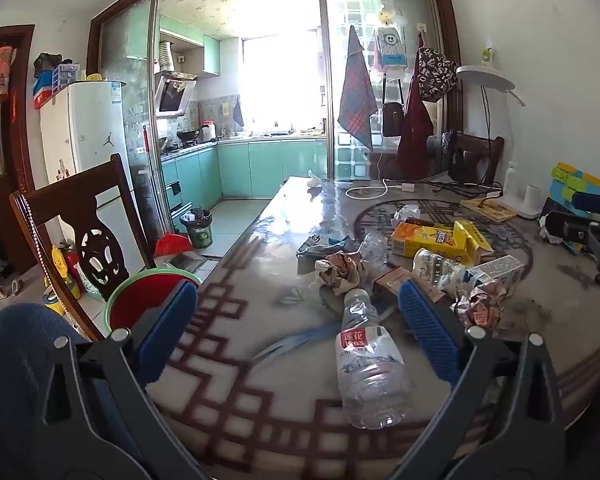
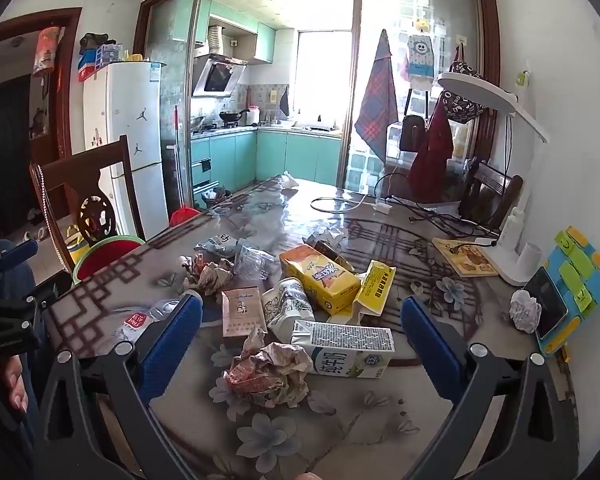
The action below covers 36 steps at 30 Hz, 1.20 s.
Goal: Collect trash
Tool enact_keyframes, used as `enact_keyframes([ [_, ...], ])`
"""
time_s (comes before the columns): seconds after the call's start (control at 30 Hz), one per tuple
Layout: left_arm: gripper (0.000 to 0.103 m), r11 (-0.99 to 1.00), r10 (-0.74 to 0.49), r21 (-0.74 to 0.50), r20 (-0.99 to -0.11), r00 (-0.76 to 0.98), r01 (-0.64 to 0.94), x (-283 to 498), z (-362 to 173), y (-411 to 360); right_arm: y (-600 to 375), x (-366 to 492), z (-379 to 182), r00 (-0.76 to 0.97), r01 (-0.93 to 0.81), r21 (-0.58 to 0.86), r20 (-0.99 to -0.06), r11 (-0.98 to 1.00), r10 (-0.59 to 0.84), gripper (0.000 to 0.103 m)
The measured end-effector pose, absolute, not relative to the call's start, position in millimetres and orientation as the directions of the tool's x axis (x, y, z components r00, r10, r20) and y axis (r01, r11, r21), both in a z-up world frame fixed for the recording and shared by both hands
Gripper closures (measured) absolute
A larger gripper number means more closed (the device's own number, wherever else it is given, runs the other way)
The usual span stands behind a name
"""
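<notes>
The left gripper (image 1: 296,320) stands wide apart, holding nothing; a crushed clear plastic water bottle with a red label (image 1: 367,368) lies on its side between the blue pads, nearer the right one, on the glossy patterned table (image 1: 228,360); just beyond it sits a crumpled ball of printed paper (image 1: 340,270), and to its left a red basin with a green rim (image 1: 148,300). The right gripper (image 2: 302,334) is likewise spread and empty; a crumpled paper wad (image 2: 266,374) and a white-and-green milk carton (image 2: 346,346) lie between its fingers; ahead rests a yellow cardboard box (image 2: 320,278).

yellow carton (image 2: 319,278): yellow, blue lettering
plastic bottle (image 1: 370,364): clear, red label
table (image 1: 260,392): brown lattice, grey flowers
cabinets (image 1: 236,164): teal
</notes>
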<state>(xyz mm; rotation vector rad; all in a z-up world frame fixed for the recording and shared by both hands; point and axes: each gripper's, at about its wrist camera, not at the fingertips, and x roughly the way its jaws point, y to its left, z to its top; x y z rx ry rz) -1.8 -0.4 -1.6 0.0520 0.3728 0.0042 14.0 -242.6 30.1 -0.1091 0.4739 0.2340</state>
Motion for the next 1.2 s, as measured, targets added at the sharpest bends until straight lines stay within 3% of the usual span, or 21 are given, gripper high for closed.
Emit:
enact_keyframes([
  [1.2,0.003,0.998,0.013,0.054,-0.373,0.928,0.008,2.3,-7.0,-0.3,-236.7,12.8,27.9,0.860,-0.276,-0.052,-0.459,0.960,0.223,0.006],
])
